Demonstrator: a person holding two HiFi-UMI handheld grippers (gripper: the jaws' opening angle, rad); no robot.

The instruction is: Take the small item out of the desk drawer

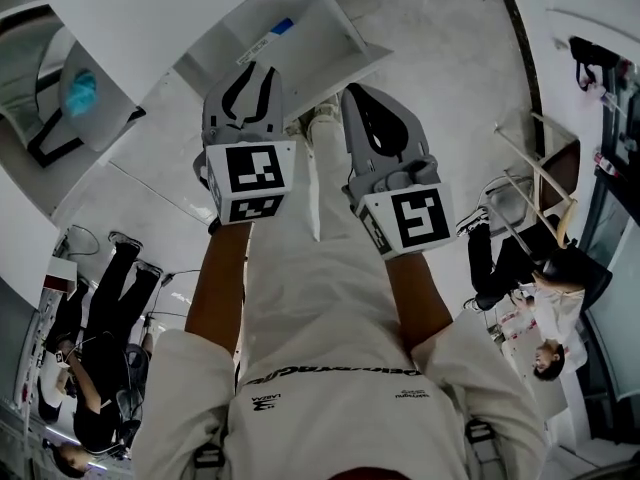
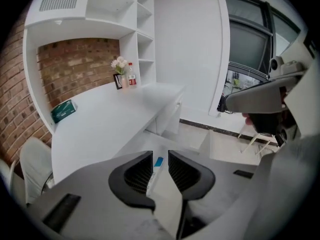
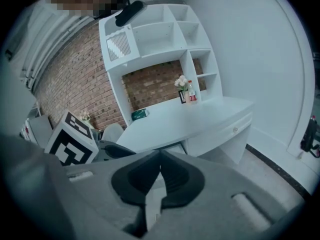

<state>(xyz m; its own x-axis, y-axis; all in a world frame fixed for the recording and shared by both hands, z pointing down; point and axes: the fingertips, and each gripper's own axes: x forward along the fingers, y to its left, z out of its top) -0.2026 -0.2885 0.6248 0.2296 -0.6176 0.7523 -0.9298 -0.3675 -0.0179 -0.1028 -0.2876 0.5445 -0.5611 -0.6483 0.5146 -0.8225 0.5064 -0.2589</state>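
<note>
The small item, a white stick with a blue end, lies in the open drawer, just beyond my left tongs. Their jaws stand apart, not yet on it. My right tongs are closed and empty. I judge this the reach; next I must lower and pinch it squarely.

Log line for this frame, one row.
drawer: open | small item: in drawer | left gripper: open, aimed at item | right gripper: shut, empty

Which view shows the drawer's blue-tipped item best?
Head view: the blue-tipped item lies whole in the open drawer. Left gripper view shows only a strip beyond the jaws of the left gripper; right gripper view shows none.
</note>
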